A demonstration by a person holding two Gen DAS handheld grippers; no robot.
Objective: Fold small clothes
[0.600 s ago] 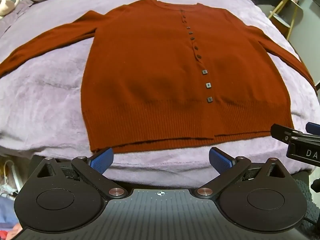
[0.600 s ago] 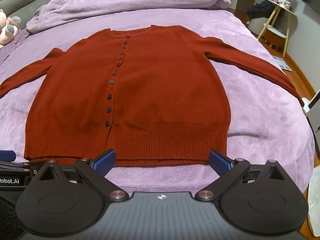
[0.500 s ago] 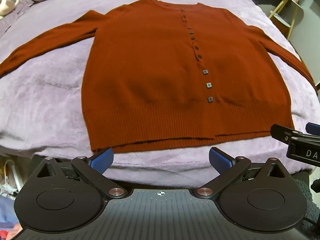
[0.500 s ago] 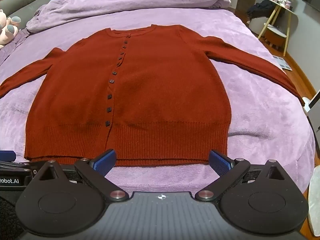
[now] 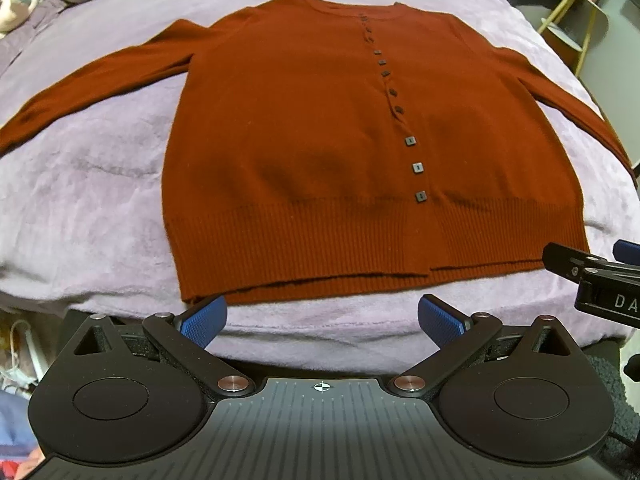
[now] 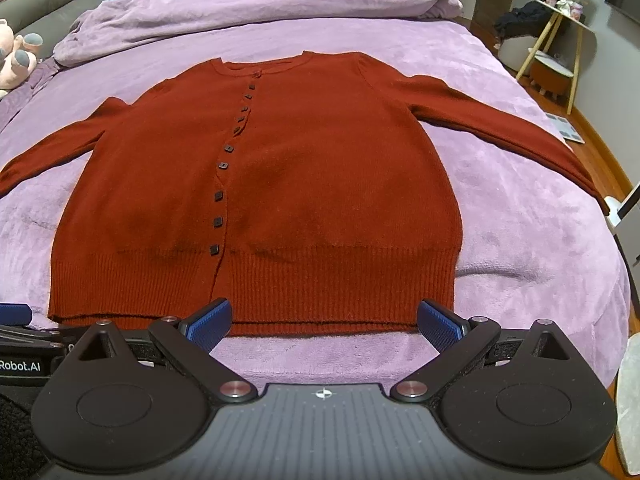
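A rust-red buttoned cardigan [image 5: 304, 140] lies flat, front up, on the purple bed [image 5: 80, 208], both sleeves spread out to the sides; it also shows in the right wrist view [image 6: 320, 184]. My left gripper [image 5: 322, 318] is open and empty, hovering just short of the hem near the bed's front edge. My right gripper [image 6: 324, 320] is open and empty, also just short of the hem. Each gripper shows at the edge of the other's view: the right one [image 5: 600, 276] and the left one [image 6: 20, 340].
A bunched purple duvet [image 6: 256, 4] lies at the head of the bed. A plush toy [image 6: 16, 60] sits at the far left. A small wooden side table [image 6: 556, 44] with clutter stands on the floor at the right. The bed's front edge is right below the grippers.
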